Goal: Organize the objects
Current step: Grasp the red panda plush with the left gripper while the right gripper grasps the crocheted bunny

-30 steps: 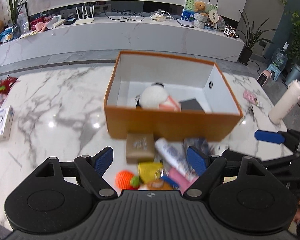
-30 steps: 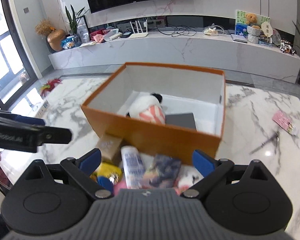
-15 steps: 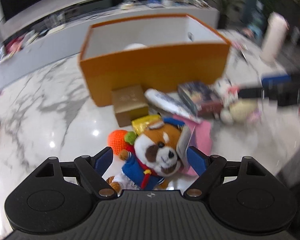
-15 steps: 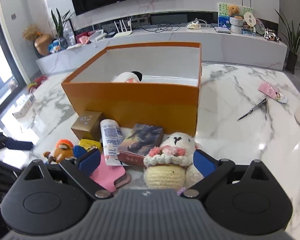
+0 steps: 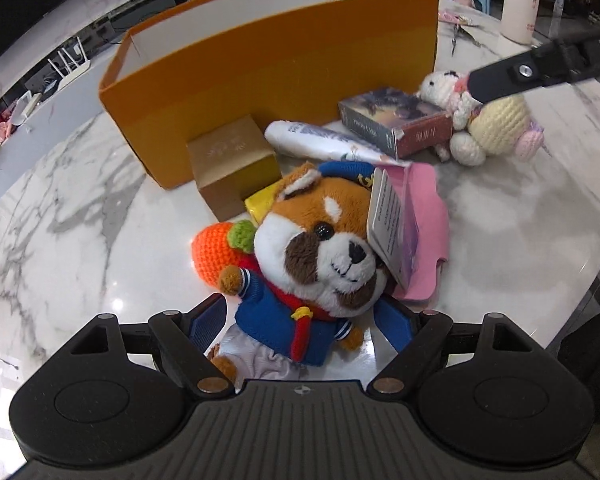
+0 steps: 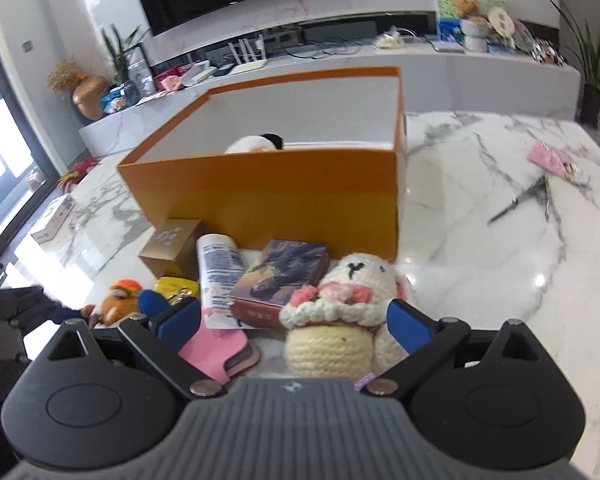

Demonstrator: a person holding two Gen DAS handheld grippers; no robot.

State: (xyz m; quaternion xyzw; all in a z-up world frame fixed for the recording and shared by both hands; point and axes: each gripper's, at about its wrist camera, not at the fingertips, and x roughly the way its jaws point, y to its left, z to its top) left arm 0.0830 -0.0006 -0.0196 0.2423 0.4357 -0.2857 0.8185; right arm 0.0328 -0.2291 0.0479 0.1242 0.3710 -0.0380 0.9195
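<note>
Your left gripper [image 5: 300, 320] has its fingers spread wide on either side of the stuffed fox [image 5: 320, 256] in the blue sailor jacket, which lies on the counter [image 5: 80, 240] at the centre of the left wrist view. The blue pads flank its body low in the frame, but neither looks to be pressing into it, so nothing is gripped yet. A paper tag [image 5: 388, 232] hangs off the right side of its head, and a knitted orange ball [image 5: 216, 252] touches its left shoulder.

Your right gripper [image 6: 296, 318] is likewise open, fingers bracketing the crocheted bunny [image 6: 340, 316] at the lower centre of the right wrist view. The right pad sits just beside the bunny; the left pad stands apart from it, over the pink pouch [image 6: 220, 348].

The orange box [image 6: 268, 188] stands just behind the pile, upper centre in both views, with a white plush toy [image 6: 256, 144] already showing above its near wall. A small brown box [image 5: 232, 164], a white tube [image 5: 320, 144] and a card box [image 5: 396, 120] lie against its front.

You seem to be at the reach-and-grasp step on both sides. Next, close on each toy's body rather than its edge. On the left, keep the tag and the orange ball out of the pinch. Both toys are soft, so expect them to squash before the hold firms up. Then lift clear of the box's near wall before carrying them over.
</note>
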